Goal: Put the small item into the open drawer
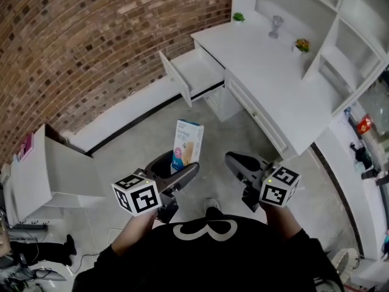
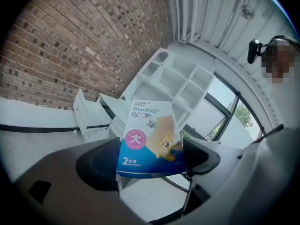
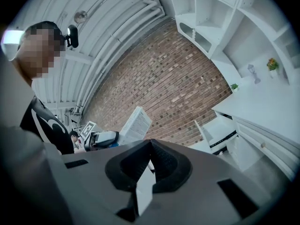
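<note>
Bandage box (image 1: 186,146) stands upright at frame centre, its lower end clamped between the jaws of the left gripper (image 1: 175,170). Right gripper (image 1: 243,166) is beside it, jaws closed together on nothing. Open drawer (image 1: 196,70) juts from the white desk (image 1: 273,72) at upper centre, well apart from the box.

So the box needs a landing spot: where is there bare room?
The open drawer shows bare inside. The desk top is bare along its front edge; back by the shelves stand a plant, a vase and flowers.
</note>
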A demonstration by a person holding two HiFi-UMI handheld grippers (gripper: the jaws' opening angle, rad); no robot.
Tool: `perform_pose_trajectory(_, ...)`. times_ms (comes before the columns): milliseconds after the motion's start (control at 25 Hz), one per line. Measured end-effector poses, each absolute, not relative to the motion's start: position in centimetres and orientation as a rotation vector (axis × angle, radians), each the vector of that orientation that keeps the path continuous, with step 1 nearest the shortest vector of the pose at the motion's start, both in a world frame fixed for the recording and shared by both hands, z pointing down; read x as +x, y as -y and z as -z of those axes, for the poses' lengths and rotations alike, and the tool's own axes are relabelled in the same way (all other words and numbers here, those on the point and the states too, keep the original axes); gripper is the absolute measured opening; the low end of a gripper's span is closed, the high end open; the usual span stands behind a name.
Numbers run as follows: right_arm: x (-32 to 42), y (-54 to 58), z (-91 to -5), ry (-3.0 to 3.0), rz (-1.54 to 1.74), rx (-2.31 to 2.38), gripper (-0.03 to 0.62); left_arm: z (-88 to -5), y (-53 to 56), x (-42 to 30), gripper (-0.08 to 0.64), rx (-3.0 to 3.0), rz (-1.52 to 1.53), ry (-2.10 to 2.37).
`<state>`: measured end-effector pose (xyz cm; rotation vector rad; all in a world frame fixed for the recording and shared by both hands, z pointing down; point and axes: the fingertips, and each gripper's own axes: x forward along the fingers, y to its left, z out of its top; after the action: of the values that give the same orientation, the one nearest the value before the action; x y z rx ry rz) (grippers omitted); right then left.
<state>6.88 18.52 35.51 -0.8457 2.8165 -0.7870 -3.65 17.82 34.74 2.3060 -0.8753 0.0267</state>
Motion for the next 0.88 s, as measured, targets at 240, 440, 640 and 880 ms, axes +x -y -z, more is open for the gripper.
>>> perform_pose_trajectory(240,8.5,-13.5,-34.7,-2.828,0.773,-0.827,0.011,-33.9,-12.8,-1.5,0.423,2.334,-0.047,0.889)
perform_pose_trajectory(440,9.1,-11.1,-33.7,-2.834,0.717,-0.826,0.011,-33.2,-10.8,-0.9,0.423,2.377,-0.061,0.909)
perform_pose_trajectory(640,8.5,-10.1,-33.9,-2.852,0.722,-0.82,0.011,-33.6,-9.5,-1.3,0.423,2.394,-0.076,0.928)
perform_pose_trajectory(880,8.5,-7.4,-34.5,-2.856,0.708,-0.874,0.011,-34.4,-6.5,-1.4,0.423,2.402,-0.06,0.885)
